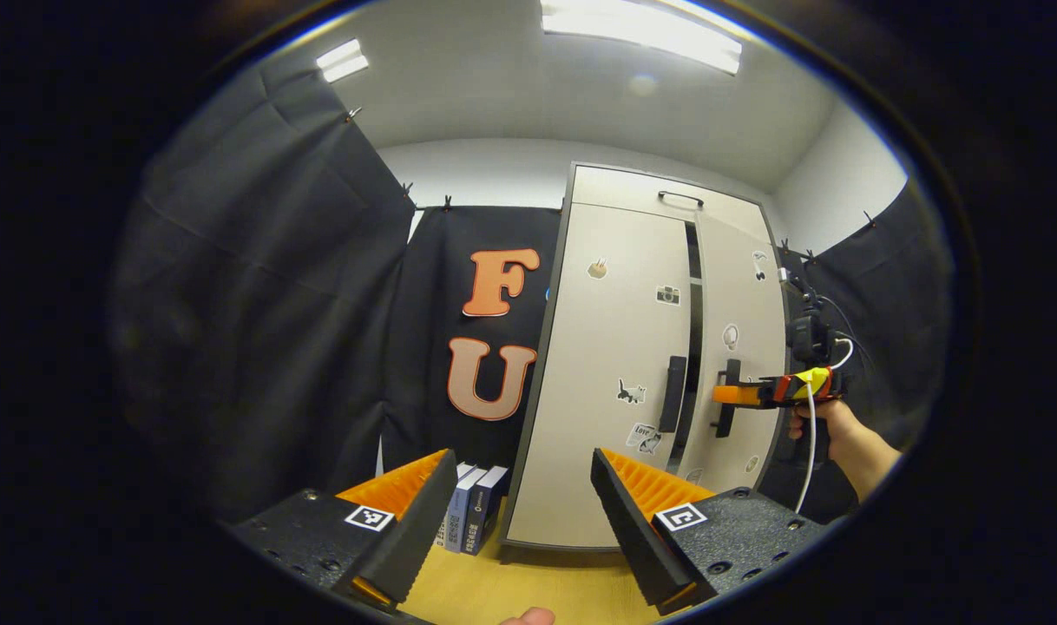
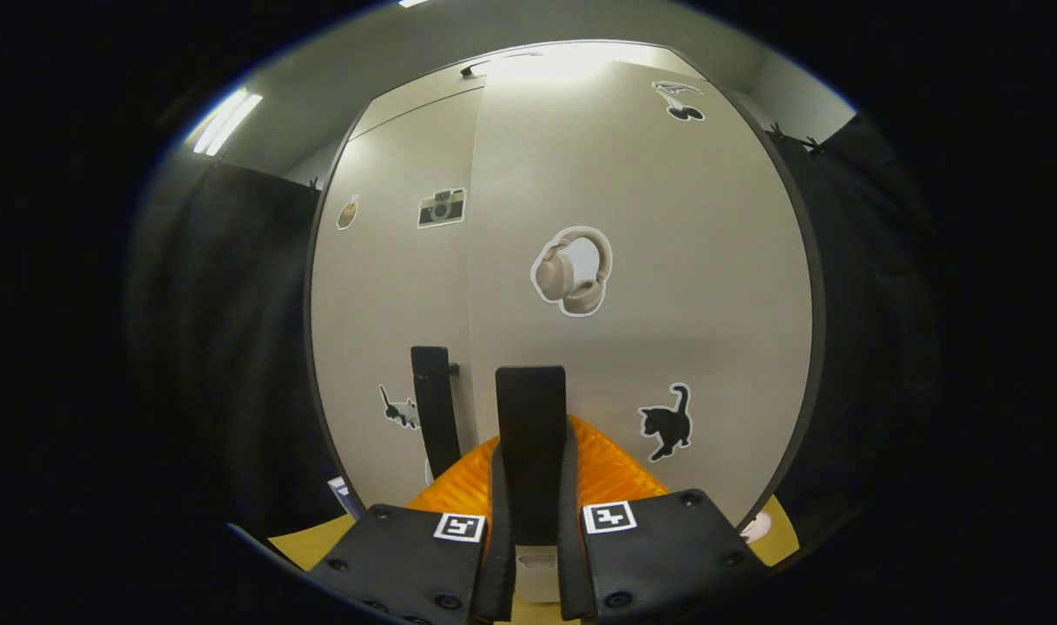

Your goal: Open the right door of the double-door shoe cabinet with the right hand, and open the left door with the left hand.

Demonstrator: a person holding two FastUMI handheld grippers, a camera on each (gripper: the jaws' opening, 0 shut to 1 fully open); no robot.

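Observation:
The pale shoe cabinet (image 1: 615,304) stands upright with stickers on both doors and a dark gap between them. My right gripper (image 1: 725,395), held by a hand (image 1: 828,425), is at the right door's black vertical handle (image 1: 731,401). In the right gripper view that handle (image 2: 531,408) stands between the fingers of my right gripper (image 2: 531,456), which is shut on it. The left door's handle (image 1: 672,393) (image 2: 433,408) is free. My left gripper (image 1: 524,490) is open, well short of the cabinet and pointing at the left door's lower part.
A few books (image 1: 472,516) stand on the yellow wooden surface (image 1: 494,586) at the cabinet's left foot. Black cloth walls close in on both sides. A black handle (image 1: 680,199) sits on the cabinet's top panel.

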